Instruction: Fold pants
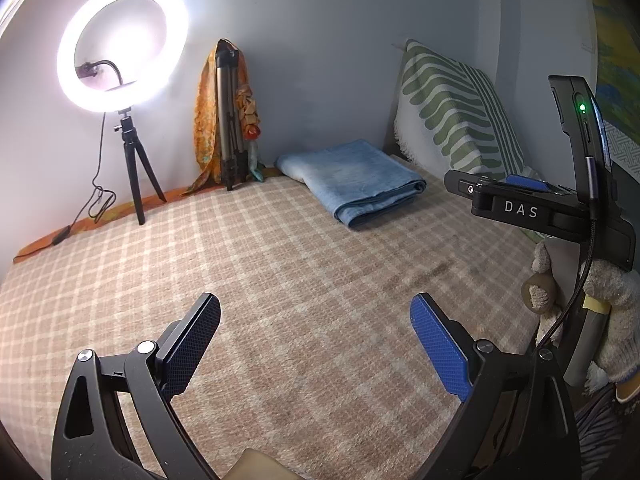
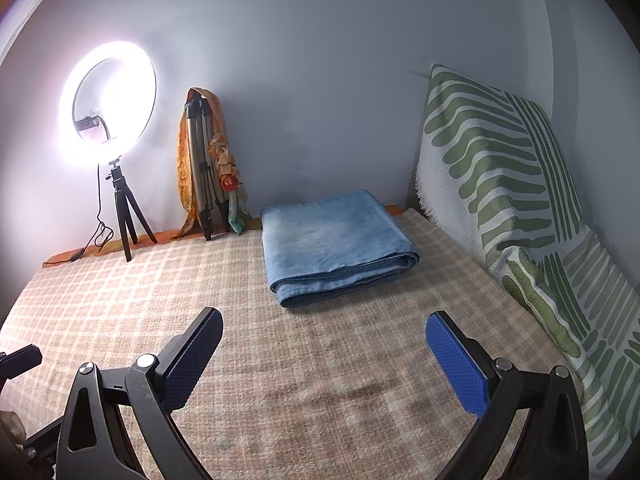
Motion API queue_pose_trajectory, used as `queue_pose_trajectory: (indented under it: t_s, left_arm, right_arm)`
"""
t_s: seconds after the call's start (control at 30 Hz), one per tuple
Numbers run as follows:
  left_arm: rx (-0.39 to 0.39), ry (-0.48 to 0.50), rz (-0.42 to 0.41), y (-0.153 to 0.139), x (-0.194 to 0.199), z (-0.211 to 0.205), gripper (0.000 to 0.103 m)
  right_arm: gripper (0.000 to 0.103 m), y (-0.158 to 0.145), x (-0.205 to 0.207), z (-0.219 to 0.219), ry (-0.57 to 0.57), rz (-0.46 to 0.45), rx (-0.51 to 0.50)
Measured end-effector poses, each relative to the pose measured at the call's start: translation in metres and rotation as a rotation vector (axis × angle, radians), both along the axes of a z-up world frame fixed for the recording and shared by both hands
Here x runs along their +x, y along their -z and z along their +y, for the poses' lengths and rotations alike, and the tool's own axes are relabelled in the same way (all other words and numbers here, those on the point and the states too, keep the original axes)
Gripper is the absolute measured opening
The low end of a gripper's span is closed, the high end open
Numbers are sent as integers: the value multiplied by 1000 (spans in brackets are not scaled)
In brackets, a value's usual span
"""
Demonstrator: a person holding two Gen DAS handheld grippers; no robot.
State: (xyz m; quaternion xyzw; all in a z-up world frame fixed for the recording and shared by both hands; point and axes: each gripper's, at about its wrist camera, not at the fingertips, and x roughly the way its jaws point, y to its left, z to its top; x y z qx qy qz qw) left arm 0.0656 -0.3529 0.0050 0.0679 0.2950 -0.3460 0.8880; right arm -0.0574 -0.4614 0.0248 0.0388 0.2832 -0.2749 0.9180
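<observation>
Light blue denim pants [image 1: 352, 180] [image 2: 334, 244] lie folded into a neat rectangle at the far side of the checked beige bed cover [image 1: 280, 280] [image 2: 320, 380], near the wall. My left gripper [image 1: 316, 316] is open above the bed cover, well short of the pants, with nothing between its blue-padded fingers. My right gripper [image 2: 326, 334] is open too, a short way in front of the pants and empty. In the left wrist view the right gripper's black body marked DAS [image 1: 528, 208] shows at the right, held by a gloved hand [image 1: 612, 320].
A lit ring light on a small black tripod [image 1: 122, 48] [image 2: 108, 104] stands at the far left, its cable trailing on the bed. A folded tripod draped with an orange scarf [image 1: 228, 120] [image 2: 204, 164] leans on the wall. A green-striped cushion [image 1: 452, 112] [image 2: 496, 168] lines the right side.
</observation>
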Motion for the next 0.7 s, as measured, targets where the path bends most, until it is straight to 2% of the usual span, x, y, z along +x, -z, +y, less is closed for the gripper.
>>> queue_pose_trajectory:
  t_s: [0.23, 0.7]
  left_arm:
    - [22, -5, -24, 0, -1, -1, 96]
    - [16, -18, -45, 1, 0, 3, 96]
  right_arm:
    - [103, 1, 1, 2, 0, 6, -5]
    - [103, 6, 4, 3, -2, 13, 2]
